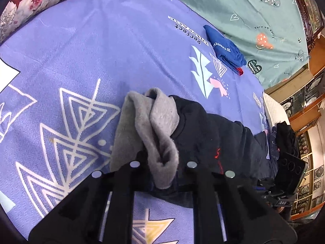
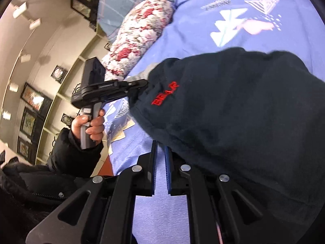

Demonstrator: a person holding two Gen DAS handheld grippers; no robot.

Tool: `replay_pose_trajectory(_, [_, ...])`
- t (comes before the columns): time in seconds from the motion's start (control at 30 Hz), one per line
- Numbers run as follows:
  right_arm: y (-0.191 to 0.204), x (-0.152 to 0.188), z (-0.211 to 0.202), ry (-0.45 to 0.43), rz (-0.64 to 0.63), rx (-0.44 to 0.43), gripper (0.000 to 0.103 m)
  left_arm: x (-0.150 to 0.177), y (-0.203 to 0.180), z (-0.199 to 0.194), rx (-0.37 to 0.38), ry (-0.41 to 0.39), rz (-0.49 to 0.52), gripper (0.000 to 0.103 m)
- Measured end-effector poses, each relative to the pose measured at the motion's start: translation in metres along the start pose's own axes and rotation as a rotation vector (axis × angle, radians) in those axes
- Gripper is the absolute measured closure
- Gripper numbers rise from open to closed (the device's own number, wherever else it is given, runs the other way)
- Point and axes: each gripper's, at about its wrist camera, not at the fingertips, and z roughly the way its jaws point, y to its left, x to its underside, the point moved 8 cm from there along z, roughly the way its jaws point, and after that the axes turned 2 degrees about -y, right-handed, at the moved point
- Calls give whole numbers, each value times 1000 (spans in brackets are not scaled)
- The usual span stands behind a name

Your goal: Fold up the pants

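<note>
While the bed (image 1: 81, 46) is spread with a purple patterned sheet, its middle toward the near edge is taken up by the dark pants (image 2: 233, 111), lifted in a bunched fold with the grey lining (image 1: 146, 126) turned outward. A folded blue garment (image 1: 223, 46) is seen well apart toward the far side, and a floral pillow (image 2: 142, 32) at one edge. The left gripper (image 1: 162, 168) is narrowed down on the grey fabric, which is pinched between its fingers. The right gripper (image 2: 161, 172) is held nearly closed at the pants' edge; whether cloth is caught there cannot be told. A twisted, uneven fold is judged likely if the thick lining slips from the pinch.
</note>
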Motion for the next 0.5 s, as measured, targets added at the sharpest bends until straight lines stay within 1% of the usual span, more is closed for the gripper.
replay_pose_trajectory(0.07, [-4, 5, 6, 38, 7, 28, 94, 2, 5, 4, -23, 18, -5, 81])
replay_pose_trajectory(0.13, [-7, 6, 4, 54, 15, 53, 89, 4, 8, 3, 5, 41, -32, 78])
replay_pose_trajectory(0.17, [-4, 8, 0, 56, 14, 47, 76, 4, 7, -1, 21, 45, -41, 68])
replay_pose_trajectory(0.2, [-1, 10, -10, 50, 13, 44, 67, 5, 8, -7, 30, 45, -51, 45])
replay_pose_trajectory(0.23, [1, 11, -21, 36, 13, 48, 52, 6, 8, -17, 32, 33, -57, 33])
replay_pose_trajectory(0.27, [3, 13, -43, 3, 23, 57, 38, 7, 9, -27, 23, 14, -62, 20])
replay_pose_trajectory(0.3, [0, 13, -58, -27, 34, 60, 33, 8, 6, -41, 31, -18, -58, 20])
replay_pose_trajectory(0.33, [-3, 13, -78, -67, 51, 70, 27, 8, 2, -49, 45, -28, -50, 20])
replay_pose_trajectory(0.37, [-11, 11, -105, -122, 76, 103, 24, 9, -4, -57, 60, -39, -38, 20])
replay_pose_trajectory(0.4, [-25, 9, -134, -184, 107, 176, 21, 10, -14, -66, 75, -62, -13, 20])
replay_pose_trajectory(0.43, [-45, 8, -166, -247, 150, 277, 14, 11, -27, -72, 92, -79, 18, 20])
replay_pose_trajectory(0.47, [-73, 8, -205, -326, 220, 400, 7, 12, -38, -74, 109, -87, 42, 19])
replay_pose_trajectory(0.5, [-96, 10, -235, -386, 289, 482, 4, 14, -55, -73, 145, -89, 76, 19])
